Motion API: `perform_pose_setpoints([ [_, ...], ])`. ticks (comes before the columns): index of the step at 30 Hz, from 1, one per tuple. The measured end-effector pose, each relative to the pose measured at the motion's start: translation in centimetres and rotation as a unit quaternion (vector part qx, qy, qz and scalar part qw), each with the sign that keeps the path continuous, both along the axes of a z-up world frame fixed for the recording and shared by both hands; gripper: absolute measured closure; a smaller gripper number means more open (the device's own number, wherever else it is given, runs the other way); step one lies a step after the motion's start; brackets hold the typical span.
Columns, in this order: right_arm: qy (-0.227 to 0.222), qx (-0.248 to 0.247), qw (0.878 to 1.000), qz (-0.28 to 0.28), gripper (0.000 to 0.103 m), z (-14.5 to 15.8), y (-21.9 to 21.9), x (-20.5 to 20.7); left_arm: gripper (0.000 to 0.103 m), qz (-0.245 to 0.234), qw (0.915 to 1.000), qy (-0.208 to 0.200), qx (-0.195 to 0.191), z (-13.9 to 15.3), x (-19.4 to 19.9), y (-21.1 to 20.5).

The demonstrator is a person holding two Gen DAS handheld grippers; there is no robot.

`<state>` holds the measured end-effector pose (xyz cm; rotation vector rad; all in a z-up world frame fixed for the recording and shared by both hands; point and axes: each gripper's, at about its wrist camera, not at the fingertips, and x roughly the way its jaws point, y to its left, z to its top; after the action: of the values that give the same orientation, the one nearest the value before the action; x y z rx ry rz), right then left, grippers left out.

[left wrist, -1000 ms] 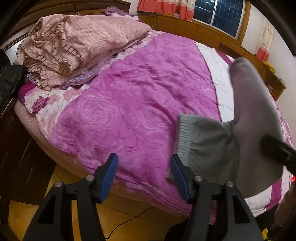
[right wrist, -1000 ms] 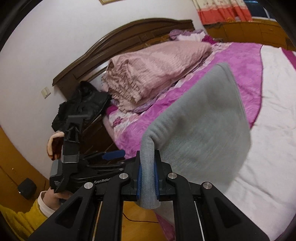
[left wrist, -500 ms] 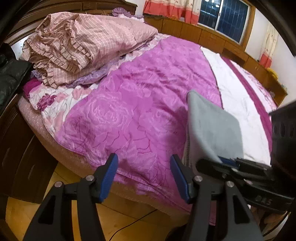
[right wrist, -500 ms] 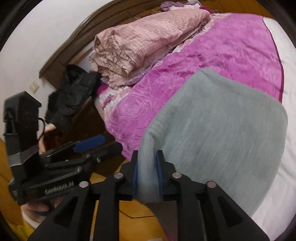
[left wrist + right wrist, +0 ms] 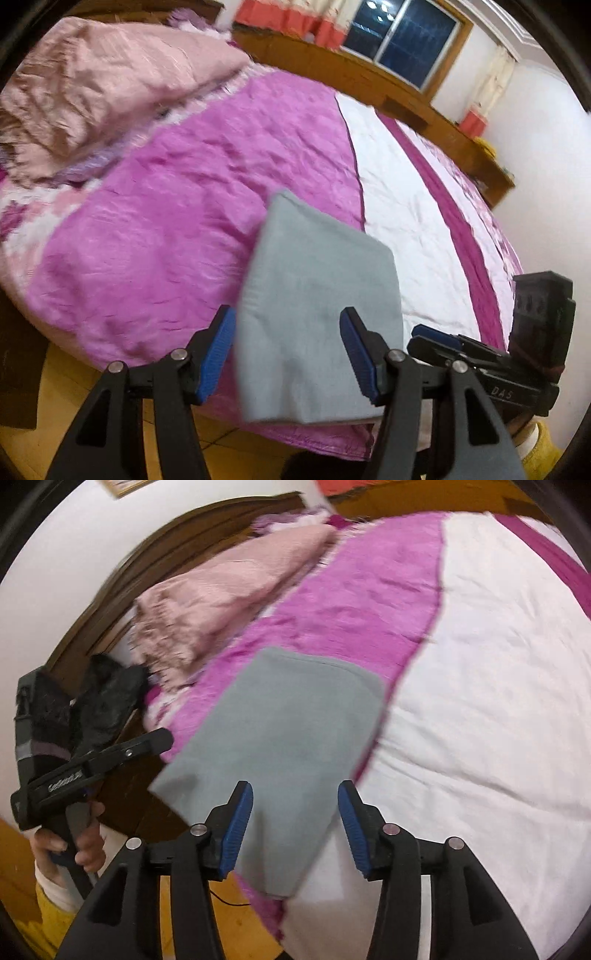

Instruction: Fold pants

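Folded grey pants (image 5: 291, 738) lie at the bed (image 5: 480, 701) edge, overhanging. Right gripper (image 5: 295, 827) opening, pads clear of cloth; left gripper (image 5: 288, 354) wide, empty. Risk: the overhanging end may slide floorward and unfold.

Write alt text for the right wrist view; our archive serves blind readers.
The right tool, jaws opening, lets go of folded grey pants lying on a pink-and-white bedspread. At left, a hand holds the left tool.
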<state>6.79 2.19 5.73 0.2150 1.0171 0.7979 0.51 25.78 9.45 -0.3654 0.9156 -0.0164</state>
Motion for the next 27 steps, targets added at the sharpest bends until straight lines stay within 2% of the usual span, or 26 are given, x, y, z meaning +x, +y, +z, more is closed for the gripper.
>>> perform_pose_setpoints([
  [5, 0.052, 0.02, 0.998, 0.0, 0.061, -1.9, 0.4, 1.1, 0.041, 0.002, 0.9983, 0.038, 0.043, -2.7, 2.2, -0.2],
  [8, 0.065, 0.024, 0.998, 0.008, 0.061, -2.8, 1.5, 1.6, 0.04, 0.001, 0.9961, 0.065, 0.06, -4.5, 2.8, -0.1],
  [13, 0.094, 0.036, 0.995, 0.008, 0.053, -5.4, 3.3, 2.0, 0.034, 0.004, 0.9978, 0.061, 0.024, -5.8, 2.9, 0.6],
  [15, 0.086, 0.045, 0.995, 0.007, 0.051, -5.6, 3.5, 1.9, 0.033, -0.004, 0.9984, 0.057, 0.006, -6.1, 3.2, 0.8],
  [19, 0.074, 0.038, 0.996, 0.025, 0.05, -5.5, 4.4, 2.4, 0.033, -0.025, 0.9948, 0.06, -0.078, -7.4, 4.2, 1.2],
  [22, 0.08, 0.041, 0.995, 0.034, 0.049, -5.5, 4.8, 3.3, 0.036, -0.027, 0.9939, 0.055, -0.091, -7.5, 4.6, 1.2],
  [23, 0.083, 0.044, 0.995, 0.034, 0.051, -5.5, 4.8, 3.5, 0.044, -0.03, 0.9935, 0.052, -0.097, -7.4, 4.6, 1.1],
  [24, 0.084, 0.047, 0.995, 0.035, 0.06, -5.4, 4.7, 3.6, 0.048, -0.029, 0.9928, 0.051, -0.105, -7.2, 4.4, 1.1],
  [25, 0.082, 0.051, 0.995, 0.038, 0.07, -5.2, 4.6, 3.6, 0.048, -0.023, 0.9929, 0.05, -0.105, -7.0, 4.2, 1.0],
  [27, 0.076, 0.062, 0.994, 0.045, 0.078, -4.7, 4.2, 3.3, 0.05, -0.021, 0.9941, 0.042, -0.098, -6.3, 3.5, 0.6],
])
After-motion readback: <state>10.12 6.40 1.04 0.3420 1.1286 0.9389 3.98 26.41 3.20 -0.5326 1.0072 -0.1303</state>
